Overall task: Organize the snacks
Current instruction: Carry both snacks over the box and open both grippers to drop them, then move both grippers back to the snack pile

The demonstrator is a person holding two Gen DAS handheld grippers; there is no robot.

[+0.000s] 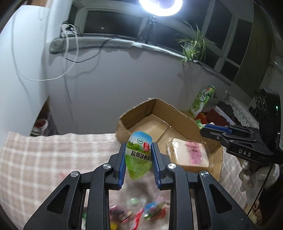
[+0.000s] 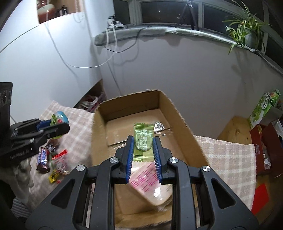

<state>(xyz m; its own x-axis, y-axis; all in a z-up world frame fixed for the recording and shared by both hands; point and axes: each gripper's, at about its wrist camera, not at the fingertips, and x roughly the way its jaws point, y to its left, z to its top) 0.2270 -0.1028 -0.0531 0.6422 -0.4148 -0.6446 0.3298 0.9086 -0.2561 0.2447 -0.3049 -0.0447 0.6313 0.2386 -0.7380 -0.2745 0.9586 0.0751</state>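
The green egg-shaped snack pouch (image 1: 138,155) is being pinched by the left gripper (image 1: 138,157) beside the open brown cardboard box (image 1: 176,113); the right gripper (image 2: 143,150) is clamping a green plum candy wrapper (image 2: 143,141) above it. Each should release low, I think, well inside the walls.

a ring light (image 1: 160,7) glares above the dark window (image 1: 113,23). a spider plant (image 2: 245,26) sits on the grey sill (image 2: 141,32), white cables (image 1: 70,53) hang down the wall, and a checked cloth (image 1: 44,155) covers the table.
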